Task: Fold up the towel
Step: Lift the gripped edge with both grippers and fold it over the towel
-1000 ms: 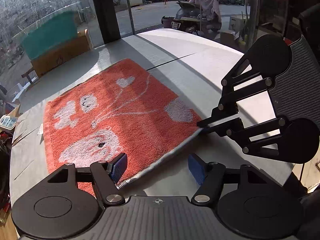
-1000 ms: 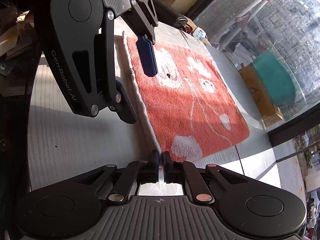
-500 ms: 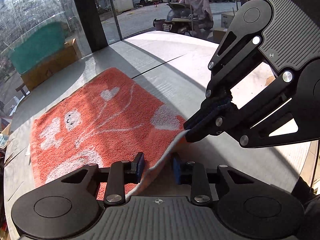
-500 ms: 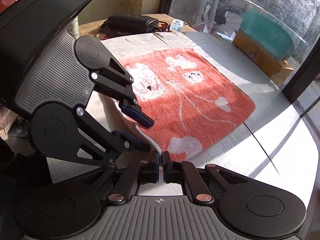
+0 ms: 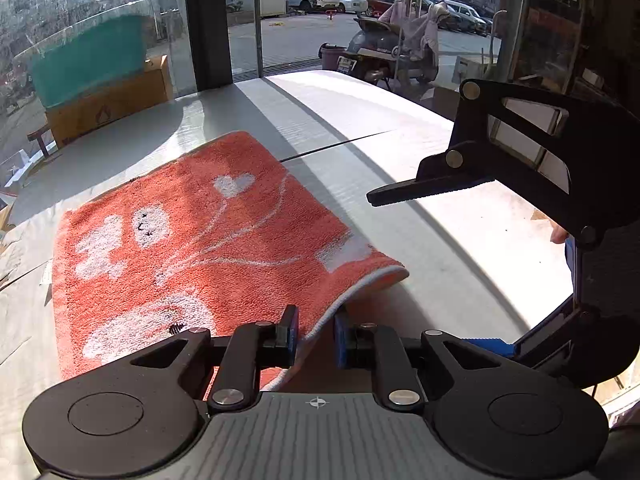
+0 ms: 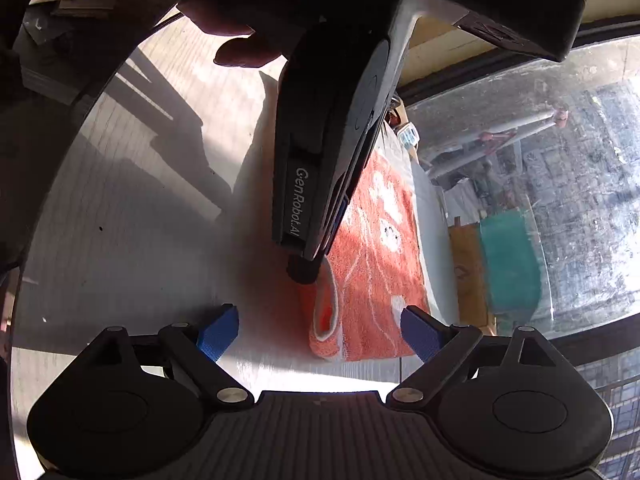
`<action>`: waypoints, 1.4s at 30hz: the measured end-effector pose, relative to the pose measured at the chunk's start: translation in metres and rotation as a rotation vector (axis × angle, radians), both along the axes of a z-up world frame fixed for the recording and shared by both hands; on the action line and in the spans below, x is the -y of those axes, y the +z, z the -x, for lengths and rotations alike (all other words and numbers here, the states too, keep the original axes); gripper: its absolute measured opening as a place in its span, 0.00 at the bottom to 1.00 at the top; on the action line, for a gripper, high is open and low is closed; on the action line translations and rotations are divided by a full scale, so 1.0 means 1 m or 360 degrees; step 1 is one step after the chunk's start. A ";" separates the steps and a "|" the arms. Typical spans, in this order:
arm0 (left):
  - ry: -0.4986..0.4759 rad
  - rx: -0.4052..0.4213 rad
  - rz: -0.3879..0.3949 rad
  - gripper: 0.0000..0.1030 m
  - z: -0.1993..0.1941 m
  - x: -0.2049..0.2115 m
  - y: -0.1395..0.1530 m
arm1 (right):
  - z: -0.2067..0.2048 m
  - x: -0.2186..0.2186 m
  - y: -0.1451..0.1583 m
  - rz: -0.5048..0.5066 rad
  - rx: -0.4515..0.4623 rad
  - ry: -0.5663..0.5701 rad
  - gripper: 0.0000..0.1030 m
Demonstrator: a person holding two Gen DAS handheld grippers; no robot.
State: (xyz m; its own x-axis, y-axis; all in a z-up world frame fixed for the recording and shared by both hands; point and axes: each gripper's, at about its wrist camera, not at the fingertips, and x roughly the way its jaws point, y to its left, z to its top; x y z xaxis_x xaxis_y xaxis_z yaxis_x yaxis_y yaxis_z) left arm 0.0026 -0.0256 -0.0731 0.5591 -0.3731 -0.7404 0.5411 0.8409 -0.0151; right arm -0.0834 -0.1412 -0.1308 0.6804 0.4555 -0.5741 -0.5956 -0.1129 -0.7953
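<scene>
My left tool (image 5: 314, 336) was clamped on the orange towel's (image 5: 208, 240) near edge, lifting it off the counter (image 5: 460, 240); towel's length ran away from me. Right tool (image 6: 318, 334) hung wide open above the raised corner.

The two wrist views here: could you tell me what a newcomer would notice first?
The orange towel with white cartoon shapes lies on the pale table and stands out most. The left gripper has the towel's near edge between its blue pads, lifted slightly. The right gripper is wide open beside the towel's corner, holding nothing.
</scene>
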 end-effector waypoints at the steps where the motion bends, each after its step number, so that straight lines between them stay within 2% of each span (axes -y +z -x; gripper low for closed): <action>1: -0.0001 -0.0001 0.0005 0.18 0.001 0.000 0.000 | -0.002 -0.003 -0.004 0.0041 0.0015 -0.0021 0.52; 2: -0.0006 0.0000 0.0010 0.18 0.002 -0.001 0.001 | -0.006 -0.007 -0.008 0.0084 0.0026 -0.0058 0.27; 3: -0.0013 -0.0001 0.0013 0.19 0.003 -0.001 0.001 | -0.009 -0.008 -0.012 0.0102 0.0031 -0.0084 0.13; 4: -0.0033 0.0011 0.0010 0.22 0.007 -0.001 0.002 | -0.013 -0.009 -0.014 0.0109 0.0032 -0.0094 0.06; 6: -0.0085 0.0037 -0.0010 0.34 0.015 0.002 0.003 | -0.015 -0.009 -0.008 0.0066 -0.0019 -0.0117 0.06; 7: -0.0116 0.0055 -0.0025 0.41 0.019 0.005 0.003 | -0.017 -0.009 -0.003 0.0033 -0.0070 -0.0139 0.06; 8: -0.0131 0.0077 -0.0054 0.44 0.021 0.008 0.003 | -0.020 -0.010 0.005 -0.0019 -0.0146 -0.0180 0.06; 13: -0.0124 0.0139 -0.0181 0.44 0.022 0.017 -0.003 | -0.035 -0.004 0.040 -0.0236 -0.0368 -0.0313 0.06; 17: 0.0040 0.0119 -0.0220 0.44 0.016 -0.004 -0.004 | -0.035 0.000 0.054 -0.0283 -0.0385 -0.0362 0.06; 19: 0.0175 0.0088 -0.0226 0.44 0.017 -0.024 -0.004 | -0.033 0.001 0.056 -0.0283 -0.0393 -0.0378 0.06; 22: 0.0318 0.0063 -0.0209 0.44 0.026 -0.049 0.000 | -0.033 0.006 0.054 -0.0279 -0.0425 -0.0391 0.06; 25: 0.0394 0.0067 -0.0193 0.44 0.036 -0.068 0.005 | -0.034 0.009 0.049 -0.0277 -0.0458 -0.0401 0.06; 34: 0.0373 0.0061 -0.0247 0.44 0.045 -0.084 -0.002 | -0.031 0.013 0.045 -0.0297 -0.0518 -0.0430 0.06; 36: 0.0370 0.0056 -0.0253 0.38 0.042 -0.084 -0.003 | -0.030 0.014 0.045 -0.0302 -0.0527 -0.0437 0.06; 38: 0.0379 0.0055 -0.0254 0.19 0.040 -0.086 -0.002 | -0.031 0.015 0.044 -0.0307 -0.0530 -0.0445 0.06; 40: 0.0402 0.0051 -0.0221 0.11 0.036 -0.090 0.001 | -0.029 0.016 0.045 -0.0315 -0.0536 -0.0453 0.06; 42: 0.0415 0.0067 -0.0204 0.08 0.034 -0.091 0.004 | -0.030 0.017 0.047 -0.0331 -0.0549 -0.0457 0.06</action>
State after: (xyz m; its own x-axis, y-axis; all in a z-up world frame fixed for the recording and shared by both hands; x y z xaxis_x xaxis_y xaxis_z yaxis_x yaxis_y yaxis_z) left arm -0.0316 0.0652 -0.0693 0.6551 -0.1175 -0.7464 0.3044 0.9452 0.1184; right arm -0.0534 -0.1580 -0.0843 0.5816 0.4066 -0.7046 -0.8118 0.2347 -0.5347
